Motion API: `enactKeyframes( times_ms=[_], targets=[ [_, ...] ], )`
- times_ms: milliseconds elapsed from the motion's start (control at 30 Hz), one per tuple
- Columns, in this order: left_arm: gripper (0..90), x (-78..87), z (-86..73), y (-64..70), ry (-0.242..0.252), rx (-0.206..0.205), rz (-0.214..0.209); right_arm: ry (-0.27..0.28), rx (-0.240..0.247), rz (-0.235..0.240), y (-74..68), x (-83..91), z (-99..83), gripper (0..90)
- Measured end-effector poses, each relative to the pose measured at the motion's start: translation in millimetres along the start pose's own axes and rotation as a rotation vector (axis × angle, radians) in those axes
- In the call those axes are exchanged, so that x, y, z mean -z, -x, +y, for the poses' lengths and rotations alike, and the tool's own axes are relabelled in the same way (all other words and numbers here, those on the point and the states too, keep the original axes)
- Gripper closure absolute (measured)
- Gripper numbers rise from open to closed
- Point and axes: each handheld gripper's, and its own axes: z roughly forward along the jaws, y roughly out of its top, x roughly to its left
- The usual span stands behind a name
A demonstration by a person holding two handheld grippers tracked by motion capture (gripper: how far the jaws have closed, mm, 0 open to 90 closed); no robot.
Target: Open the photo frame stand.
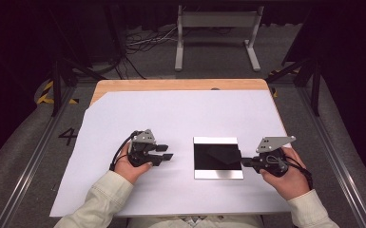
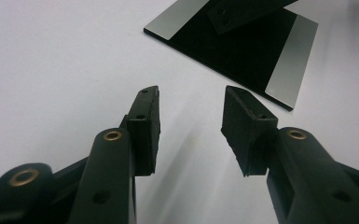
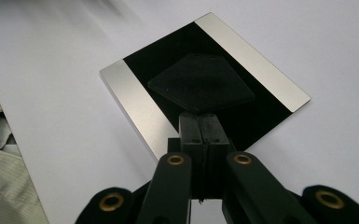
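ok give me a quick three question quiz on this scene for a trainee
1. True or false: the left tongs are open.
2. Which tongs have their tips at the edge of the black and silver plate? A) left B) right
3. What does the plate lie on?

Key
1. True; in the left gripper view the jaws stand apart with nothing between them.
2. B; the right tongs are shut, tips at the plate's right edge.
3. The white sheet that covers the table.

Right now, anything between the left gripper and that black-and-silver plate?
Nothing visible. The left gripper sits open on the white sheet, jaws pointing toward the plate, with bare sheet between them. The right gripper is shut, its tips at the plate's right edge, on the far side.
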Motion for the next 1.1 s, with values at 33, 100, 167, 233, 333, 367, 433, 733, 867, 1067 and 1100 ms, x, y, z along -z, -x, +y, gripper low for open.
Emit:
enactKeyframes(
  times_ms=[33, 100, 167, 233, 333, 367, 433, 733, 867, 1067, 1100],
  targets=[
    [57.4, -0.1, -0.1, 0.0, 0.000, 0.001, -0.002, -0.002, 0.000, 0.001, 0.1, 0.0, 0.0, 90.0],
    [57.4, -0.2, -0.2, 0.1, 0.000, 0.004, -0.001, -0.008, -0.002, 0.004, 0.6, 0.3, -0.3, 90.0],
    [57.4, -0.2, -0.1, 0.2, 0.000, 0.003, -0.001, -0.026, -0.009, 0.010, 0.7, 0.6, -0.5, 86.9],
    [57.3, -0.4, -0.2, 0.1, -0.001, 0.002, -0.001, -0.033, -0.014, 0.011, 0.1, 1.3, -0.3, 85.5],
    [57.2, -0.6, -0.1, 0.1, -0.003, -0.002, -0.001, -0.039, -0.017, 0.011, 0.0, 3.5, 0.3, 84.4],
    [57.0, -0.7, -0.1, 0.1, -0.001, -0.003, 0.000, -0.039, -0.017, 0.011, 0.3, 4.2, 0.2, 83.6],
    [57.0, -0.6, -0.2, 0.0, -0.001, -0.002, 0.000, -0.042, -0.023, 0.015, 0.7, 6.1, 0.2, 81.1],
    [56.8, -0.9, -0.4, -0.5, -0.003, -0.003, -0.001, -0.038, -0.029, 0.005, 1.3, 12.1, 1.9, 73.5],
    [56.6, -1.1, -0.6, -0.6, -0.004, -0.001, -0.001, -0.022, -0.036, 0.005, 0.9, 14.8, 4.0, 69.6],
    [56.6, -1.1, -1.3, 0.0, -0.002, 0.008, -0.001, 0.031, -0.068, 0.002, 0.2, 16.0, 9.5, 60.2],
    [56.6, -1.0, -1.5, 0.0, -0.003, 0.009, -0.001, 0.031, -0.068, 0.002, 0.2, 16.0, 9.5, 60.2]
  ],
)
